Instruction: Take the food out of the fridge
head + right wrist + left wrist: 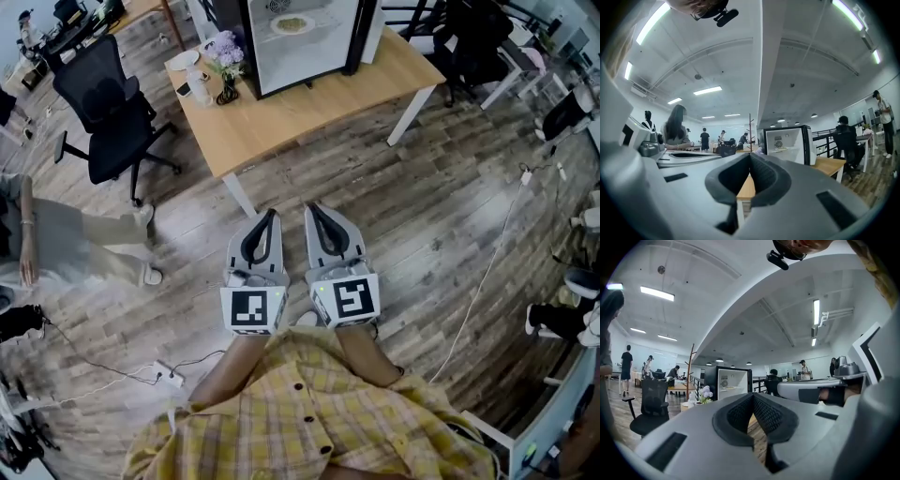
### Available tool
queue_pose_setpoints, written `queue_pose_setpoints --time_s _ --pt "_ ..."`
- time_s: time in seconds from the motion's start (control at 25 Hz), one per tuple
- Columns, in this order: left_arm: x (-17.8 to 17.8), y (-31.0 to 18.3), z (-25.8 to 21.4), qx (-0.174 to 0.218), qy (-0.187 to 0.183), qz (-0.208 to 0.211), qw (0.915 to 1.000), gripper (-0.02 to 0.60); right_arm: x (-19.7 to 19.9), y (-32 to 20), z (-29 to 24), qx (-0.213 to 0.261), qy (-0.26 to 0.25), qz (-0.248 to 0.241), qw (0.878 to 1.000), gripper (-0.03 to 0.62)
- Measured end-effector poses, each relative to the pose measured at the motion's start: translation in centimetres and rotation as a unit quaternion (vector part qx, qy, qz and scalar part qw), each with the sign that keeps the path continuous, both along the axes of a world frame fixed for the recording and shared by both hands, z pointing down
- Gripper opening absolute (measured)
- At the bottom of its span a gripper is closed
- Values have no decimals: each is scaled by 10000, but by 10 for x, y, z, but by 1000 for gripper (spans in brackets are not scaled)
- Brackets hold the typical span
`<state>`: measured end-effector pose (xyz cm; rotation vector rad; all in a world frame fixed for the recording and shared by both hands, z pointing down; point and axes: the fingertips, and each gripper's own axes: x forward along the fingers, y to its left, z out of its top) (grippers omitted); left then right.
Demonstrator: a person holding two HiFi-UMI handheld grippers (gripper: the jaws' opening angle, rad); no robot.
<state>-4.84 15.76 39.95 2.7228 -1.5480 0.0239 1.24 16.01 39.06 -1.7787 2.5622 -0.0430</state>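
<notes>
A black mini fridge (pixel 298 37) stands on the far side of a wooden table (pixel 309 98). A plate of food (pixel 292 24) shows on a shelf inside it. The fridge (pixel 732 383) and the plate (pixel 727 388) are small and distant in the left gripper view, and the fridge (pixel 787 144) and plate (pixel 782 149) also appear in the right gripper view. My left gripper (pixel 270 216) and right gripper (pixel 315 210) are held side by side over the floor, short of the table, pointing at the fridge. Both are shut with nothing between the jaws, as the left gripper (pixel 753 395) and right gripper (pixel 750 155) views confirm.
A vase of purple flowers (pixel 226 58) and a white dish (pixel 183 60) sit at the table's left end. A black office chair (pixel 108 103) stands left of the table, and a person (pixel 66 248) is at the far left. Cables and a power strip (pixel 169 375) lie on the wooden floor.
</notes>
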Motion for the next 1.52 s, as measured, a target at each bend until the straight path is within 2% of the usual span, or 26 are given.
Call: queue_pose_setpoints --time_s 0.2,0.36,0.76,1.24,1.52 --pt "13 -68 0 -39 106 62 9999 8 8 -61 -2 25 97 16 9999 8" --pt "20 -129 -13 94 81 110 9999 8 17 -118 -11 24 96 102 9999 8" --pt "14 -244 -19 -21 32 182 9998 8 18 -234 -17 -76 42 357 9993 8" --pt "8 -335 -18 -126 138 473 9987 8 10 -321 -12 -309 107 699 9970 8" --pt "23 -349 3 -357 271 669 9967 8 24 -330 2 -497 261 942 9940 8"
